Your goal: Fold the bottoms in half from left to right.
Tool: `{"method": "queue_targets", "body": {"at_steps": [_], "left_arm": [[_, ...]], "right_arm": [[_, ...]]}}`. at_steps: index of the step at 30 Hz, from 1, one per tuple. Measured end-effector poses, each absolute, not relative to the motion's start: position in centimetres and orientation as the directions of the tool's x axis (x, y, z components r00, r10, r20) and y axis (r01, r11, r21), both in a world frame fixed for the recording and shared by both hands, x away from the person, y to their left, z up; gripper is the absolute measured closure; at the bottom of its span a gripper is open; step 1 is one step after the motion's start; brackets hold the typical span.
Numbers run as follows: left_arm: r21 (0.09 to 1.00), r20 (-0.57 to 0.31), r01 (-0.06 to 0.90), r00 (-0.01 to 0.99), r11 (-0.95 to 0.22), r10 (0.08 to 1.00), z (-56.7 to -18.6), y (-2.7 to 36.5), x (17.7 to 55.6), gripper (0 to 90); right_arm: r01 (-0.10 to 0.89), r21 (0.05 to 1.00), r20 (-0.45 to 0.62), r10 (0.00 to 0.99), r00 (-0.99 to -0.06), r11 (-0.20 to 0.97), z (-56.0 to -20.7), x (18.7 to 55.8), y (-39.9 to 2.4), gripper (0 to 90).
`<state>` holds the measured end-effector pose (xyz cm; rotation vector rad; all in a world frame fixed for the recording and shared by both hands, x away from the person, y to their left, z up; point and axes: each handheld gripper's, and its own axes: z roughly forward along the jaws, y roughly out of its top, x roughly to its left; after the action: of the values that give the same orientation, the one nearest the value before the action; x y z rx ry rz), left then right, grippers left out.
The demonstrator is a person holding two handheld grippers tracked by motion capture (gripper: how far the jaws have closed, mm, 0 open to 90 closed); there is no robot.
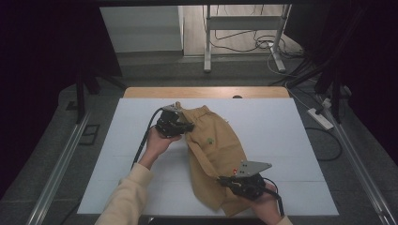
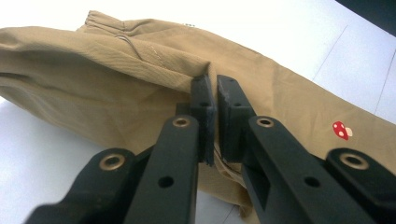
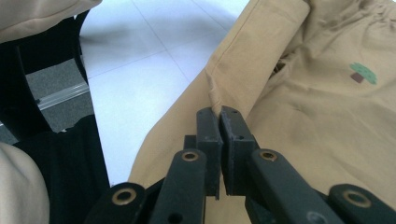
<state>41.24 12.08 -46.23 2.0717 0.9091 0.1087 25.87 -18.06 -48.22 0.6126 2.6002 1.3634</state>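
A pair of tan shorts (image 1: 213,154) lies on the white desk top (image 1: 281,140), running from about the middle of the desk down toward its near edge, a little right of centre. The gathered waistband end points toward the far edge, and the leg end reaches almost to the near edge. The cloth is bunched and folded along its length rather than spread flat. A small red mushroom print (image 2: 342,130) shows on the fabric in the left gripper view, and a small green tree print (image 3: 363,73) shows in the right gripper view.

The left gripper (image 1: 185,125) is at the waistband end of the shorts, on the side nearer the desk's left edge. Its jaws are pressed together on a fold of the tan cloth, pinching it. The right gripper (image 1: 224,180) is at the leg end, close to the near edge of the desk. Its jaws are also pressed together, with the hem edge of the shorts caught between them.

A hand with a cream sleeve (image 1: 129,194) comes in from the near edge toward the left gripper.
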Motion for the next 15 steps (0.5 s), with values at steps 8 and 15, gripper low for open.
{"method": "queue_targets", "body": {"at_steps": [8,15], "left_arm": [[0.731,-0.236,0.565,0.736,-0.383,0.635,-46.3,11.4,41.5,85.7],[0.728,-0.239,0.568,0.736,-0.385,0.634,-46.4,10.7,41.7,85.6]], "right_arm": [[0.303,0.808,0.068,0.431,-0.900,0.505,-48.4,26.0,-18.8,86.8],[0.310,0.809,0.068,0.445,-0.893,0.499,-48.5,26.0,-19.4,86.9]]}}
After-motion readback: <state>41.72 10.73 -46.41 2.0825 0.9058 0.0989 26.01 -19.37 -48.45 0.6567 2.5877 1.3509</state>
